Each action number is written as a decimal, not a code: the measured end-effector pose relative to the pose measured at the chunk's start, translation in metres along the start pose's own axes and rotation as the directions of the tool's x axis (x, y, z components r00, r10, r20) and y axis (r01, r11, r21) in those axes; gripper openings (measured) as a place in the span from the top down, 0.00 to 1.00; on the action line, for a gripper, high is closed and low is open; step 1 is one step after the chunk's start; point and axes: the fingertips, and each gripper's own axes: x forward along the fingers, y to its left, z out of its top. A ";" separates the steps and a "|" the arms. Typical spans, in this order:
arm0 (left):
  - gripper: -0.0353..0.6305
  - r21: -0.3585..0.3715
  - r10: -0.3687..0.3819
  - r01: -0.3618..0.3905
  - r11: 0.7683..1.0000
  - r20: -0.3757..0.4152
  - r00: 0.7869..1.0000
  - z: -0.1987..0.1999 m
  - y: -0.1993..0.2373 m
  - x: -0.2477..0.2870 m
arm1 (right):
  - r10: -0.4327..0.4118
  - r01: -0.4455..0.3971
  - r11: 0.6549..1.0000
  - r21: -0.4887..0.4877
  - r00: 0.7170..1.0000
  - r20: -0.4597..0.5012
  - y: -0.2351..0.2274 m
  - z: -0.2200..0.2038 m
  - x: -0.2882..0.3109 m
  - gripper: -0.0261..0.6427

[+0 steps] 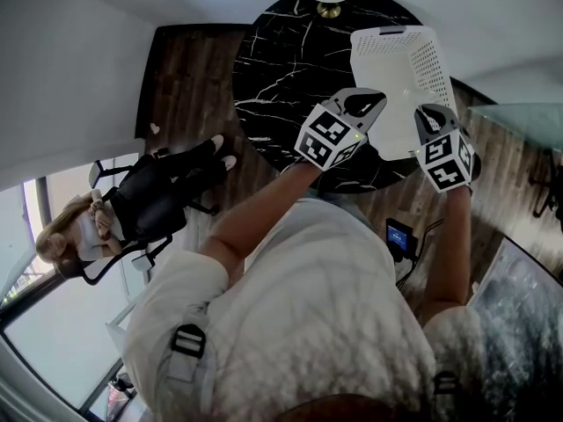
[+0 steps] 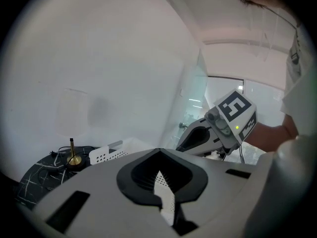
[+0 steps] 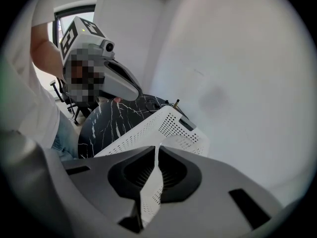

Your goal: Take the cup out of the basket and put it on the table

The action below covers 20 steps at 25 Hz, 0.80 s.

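A white perforated basket (image 1: 398, 69) is over the right part of the round black marble table (image 1: 290, 69). My left gripper (image 1: 376, 104) is shut on the basket's near rim, and a thin strip of perforated wall (image 2: 164, 195) shows between its jaws. My right gripper (image 1: 424, 112) is shut on the same rim further right, with the white wall (image 3: 151, 190) pinched between its jaws. The basket (image 3: 163, 128) stretches away from the right gripper over the table (image 3: 106, 125). No cup shows in any view. Whether the basket rests on the table or is lifted, I cannot tell.
A lamp with a brass foot (image 1: 329, 10) stands at the table's far edge, close to the basket; its stem (image 2: 73, 152) shows left of the basket. A seated person (image 1: 114, 218) is on the wooden floor to the left. A glass surface (image 1: 519, 117) lies to the right.
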 end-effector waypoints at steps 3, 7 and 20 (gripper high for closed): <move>0.94 0.004 0.006 -0.006 1.000 0.000 1.000 -0.001 0.001 -0.004 | 0.001 -0.001 1.000 -0.007 1.000 0.004 0.003 0.003 -0.002 0.92; 0.94 0.018 0.015 -0.015 1.000 -0.006 1.000 -0.003 0.002 -0.010 | 0.007 -0.006 1.000 -0.023 1.000 0.011 0.007 0.010 -0.004 0.92; 0.94 0.000 0.084 -0.084 0.996 0.010 0.996 -0.008 0.017 -0.048 | 0.046 -0.041 0.996 -0.076 0.997 0.059 0.031 0.049 -0.007 0.92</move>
